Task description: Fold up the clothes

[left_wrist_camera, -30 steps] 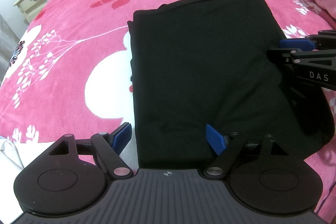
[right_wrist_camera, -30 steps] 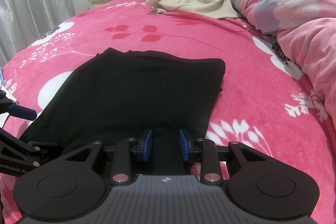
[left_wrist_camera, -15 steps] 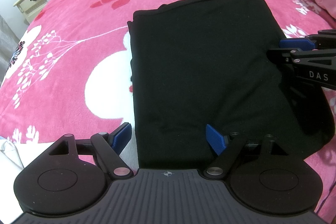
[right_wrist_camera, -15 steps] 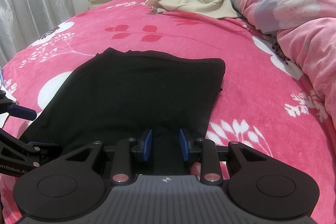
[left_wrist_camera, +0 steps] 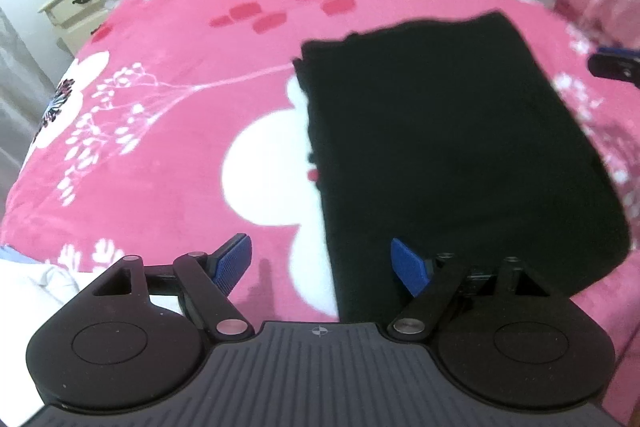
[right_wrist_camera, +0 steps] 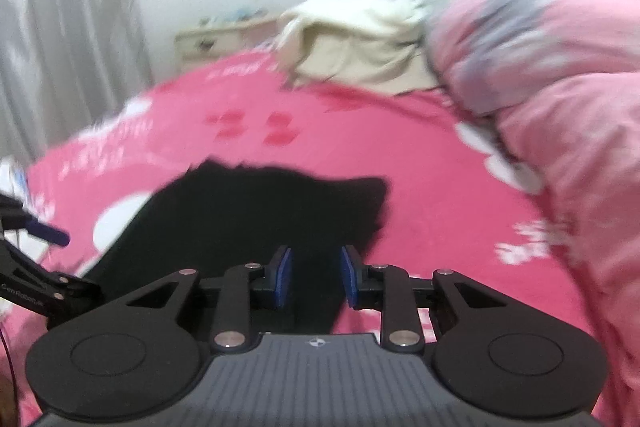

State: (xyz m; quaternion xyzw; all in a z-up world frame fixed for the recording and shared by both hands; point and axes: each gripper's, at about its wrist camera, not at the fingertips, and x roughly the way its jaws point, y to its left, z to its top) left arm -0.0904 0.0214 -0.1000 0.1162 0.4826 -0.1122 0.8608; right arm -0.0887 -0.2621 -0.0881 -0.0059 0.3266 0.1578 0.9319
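**Both grippers off the folded black garment**

The left gripper [left_wrist_camera: 322,263] is seen with its jaws spread wide and closing a bit, nothing pinched between them. The right gripper [right_wrist_camera: 314,277] is held at a narrower gap, pads clear of any cloth. The folded black garment [left_wrist_camera: 448,147] is laid flat on the pink floral bedspread [left_wrist_camera: 168,75], centre-right of the left view, lower middle of the right view.

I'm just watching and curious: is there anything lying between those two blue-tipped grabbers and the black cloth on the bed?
Nothing visible. The folded black garment lies alone on the pink floral bedspread, just ahead of the left gripper and right gripper. The cream clothes pile sits far behind it.
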